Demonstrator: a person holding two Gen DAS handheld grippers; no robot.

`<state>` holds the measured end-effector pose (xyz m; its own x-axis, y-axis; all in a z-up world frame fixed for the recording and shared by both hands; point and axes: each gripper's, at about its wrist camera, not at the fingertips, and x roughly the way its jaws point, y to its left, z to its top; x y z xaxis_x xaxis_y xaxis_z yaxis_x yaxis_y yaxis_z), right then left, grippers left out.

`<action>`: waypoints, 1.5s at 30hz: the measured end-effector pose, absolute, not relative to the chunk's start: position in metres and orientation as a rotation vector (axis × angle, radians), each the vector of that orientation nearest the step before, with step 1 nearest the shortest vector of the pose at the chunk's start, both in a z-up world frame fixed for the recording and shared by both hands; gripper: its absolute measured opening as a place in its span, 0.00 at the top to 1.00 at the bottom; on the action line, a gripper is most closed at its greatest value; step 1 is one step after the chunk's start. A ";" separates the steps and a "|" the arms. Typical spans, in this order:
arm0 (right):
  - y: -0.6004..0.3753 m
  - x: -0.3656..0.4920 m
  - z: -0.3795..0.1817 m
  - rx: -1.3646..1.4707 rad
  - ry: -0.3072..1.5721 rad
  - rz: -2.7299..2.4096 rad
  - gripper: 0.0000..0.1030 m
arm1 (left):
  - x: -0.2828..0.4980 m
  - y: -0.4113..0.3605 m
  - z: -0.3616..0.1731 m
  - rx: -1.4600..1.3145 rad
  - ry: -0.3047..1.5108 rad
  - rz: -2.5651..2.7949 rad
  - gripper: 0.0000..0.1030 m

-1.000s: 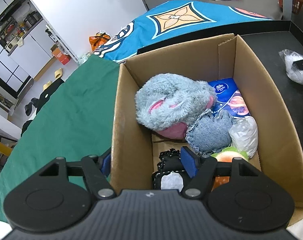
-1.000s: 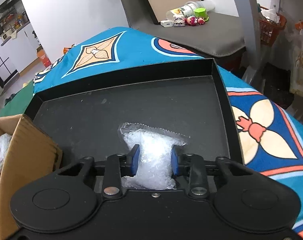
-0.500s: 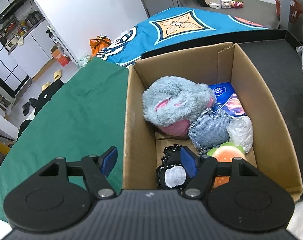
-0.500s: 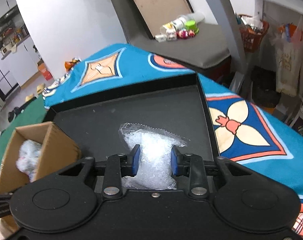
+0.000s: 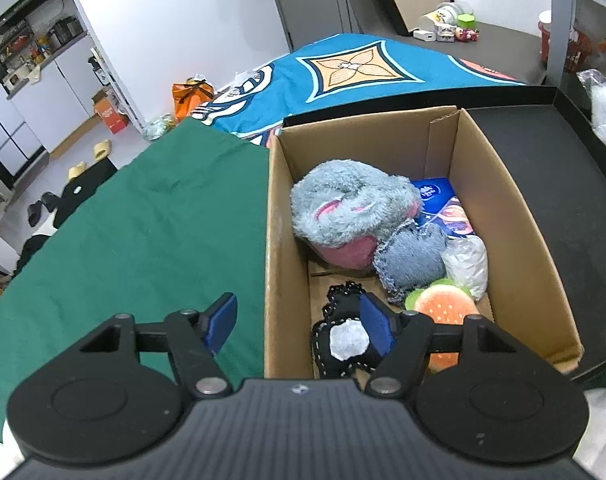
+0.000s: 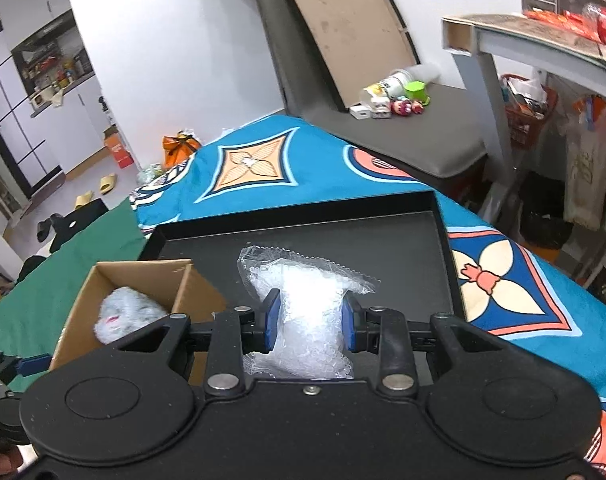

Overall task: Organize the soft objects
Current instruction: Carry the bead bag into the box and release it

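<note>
Right wrist view shows the right gripper [image 6: 310,328] raised above the black tray [image 6: 443,216], its blue pads pinching a crinkly clear plastic bag [image 6: 309,304] of small white beads; the bag bulges above the pads and has a serrated top seam. To the left sits the brown cardboard box [image 6: 77,300], with a fluffy grey toy [image 6: 129,314] inside it.

Left wrist view shows the left gripper [image 5: 299,322] with its jaws wide apart, straddling the box's left wall [image 5: 279,272]: one pad hangs over the smooth green cloth [image 5: 143,232], the other inside the box. Within lie the shaggy grey and pink toy [image 5: 351,208], a frayed denim pouch [image 5: 411,256], a glossy blue packet [image 5: 443,200], a crumpled pale plastic bundle [image 5: 467,264], a soft round burger toy [image 5: 443,304] and, nearest, a black lace-edged piece with a white patch [image 5: 343,340]. Beyond the box spreads a teal patterned blanket [image 5: 359,76].
</note>
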<state>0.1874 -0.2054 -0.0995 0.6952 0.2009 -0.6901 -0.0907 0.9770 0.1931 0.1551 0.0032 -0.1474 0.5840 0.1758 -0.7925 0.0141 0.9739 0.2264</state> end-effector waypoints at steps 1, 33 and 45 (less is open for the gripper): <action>-0.202 0.186 -0.098 0.147 0.784 0.169 0.71 | 0.154 0.005 -0.148 0.211 0.943 0.088 0.35; -0.077 0.159 -0.077 0.073 0.802 0.421 0.70 | 0.129 0.044 -0.157 0.038 0.923 -0.008 0.90; -0.067 0.158 -0.078 0.119 0.817 0.465 0.47 | 0.129 0.047 -0.156 0.022 0.918 -0.011 0.91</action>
